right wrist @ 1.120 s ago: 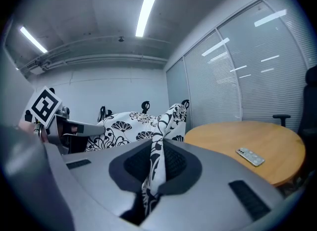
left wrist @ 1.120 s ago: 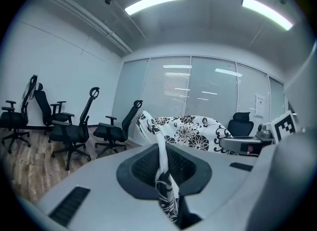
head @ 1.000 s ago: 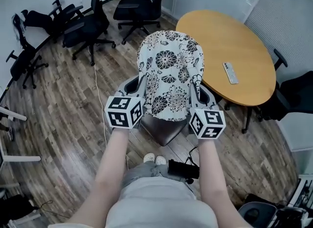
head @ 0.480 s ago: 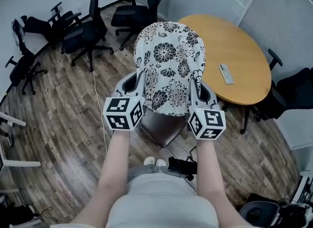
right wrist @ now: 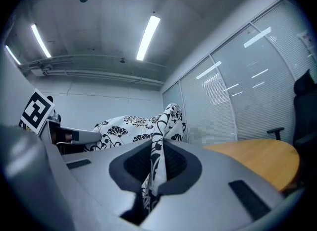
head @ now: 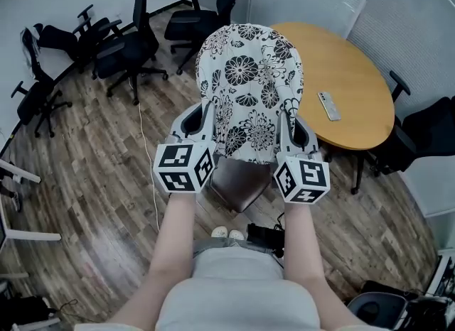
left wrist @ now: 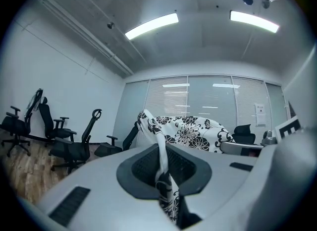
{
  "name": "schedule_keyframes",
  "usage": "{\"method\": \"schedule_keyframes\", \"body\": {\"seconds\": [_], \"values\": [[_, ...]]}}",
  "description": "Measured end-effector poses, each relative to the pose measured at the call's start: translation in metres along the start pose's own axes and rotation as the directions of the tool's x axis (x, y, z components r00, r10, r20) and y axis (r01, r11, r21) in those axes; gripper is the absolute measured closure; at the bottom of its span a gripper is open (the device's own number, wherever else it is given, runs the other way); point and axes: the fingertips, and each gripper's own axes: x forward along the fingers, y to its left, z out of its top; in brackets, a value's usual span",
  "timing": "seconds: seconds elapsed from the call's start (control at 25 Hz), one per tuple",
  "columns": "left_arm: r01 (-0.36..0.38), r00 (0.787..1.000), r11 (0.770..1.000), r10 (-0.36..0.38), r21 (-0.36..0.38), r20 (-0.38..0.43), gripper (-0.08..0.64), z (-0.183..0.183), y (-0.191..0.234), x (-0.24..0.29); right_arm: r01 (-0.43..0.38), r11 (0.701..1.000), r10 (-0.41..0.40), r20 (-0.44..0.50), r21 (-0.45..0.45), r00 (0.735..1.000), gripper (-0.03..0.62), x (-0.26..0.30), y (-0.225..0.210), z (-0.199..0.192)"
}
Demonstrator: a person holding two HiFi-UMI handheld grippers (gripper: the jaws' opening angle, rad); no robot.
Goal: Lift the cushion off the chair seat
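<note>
The cushion (head: 249,88), white with black flowers, hangs in the air between both grippers, clear above the dark brown chair seat (head: 238,180). My left gripper (head: 205,120) is shut on the cushion's left edge; the fabric (left wrist: 163,175) runs pinched between its jaws. At the cushion's right edge my right gripper (head: 290,123) is shut on it, with the cloth (right wrist: 154,168) squeezed between its jaws. Both grippers point roughly level, side by side. The cushion (left wrist: 190,133) bulges ahead in the left gripper view, and the cushion (right wrist: 133,128) also shows in the right gripper view.
A round wooden table (head: 348,88) with a phone (head: 328,105) on it stands to the right. Several black office chairs (head: 128,45) crowd the far left; another black chair (head: 426,131) sits at the right. A white cable (head: 146,159) runs over the wood floor.
Both grippers have risen together with the cushion held between them, and the cushion now hangs higher above the seat. The jaws have stayed shut.
</note>
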Motion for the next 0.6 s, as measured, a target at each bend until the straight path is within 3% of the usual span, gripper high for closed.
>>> {"method": "schedule_keyframes", "body": {"seconds": [0.6], "values": [[-0.011, 0.999, 0.999, 0.009, 0.041, 0.037, 0.529, 0.0074, -0.0046, -0.0108, -0.015, 0.998, 0.016, 0.019, -0.062, 1.0, 0.558, -0.0077, 0.0083, 0.0089]]}}
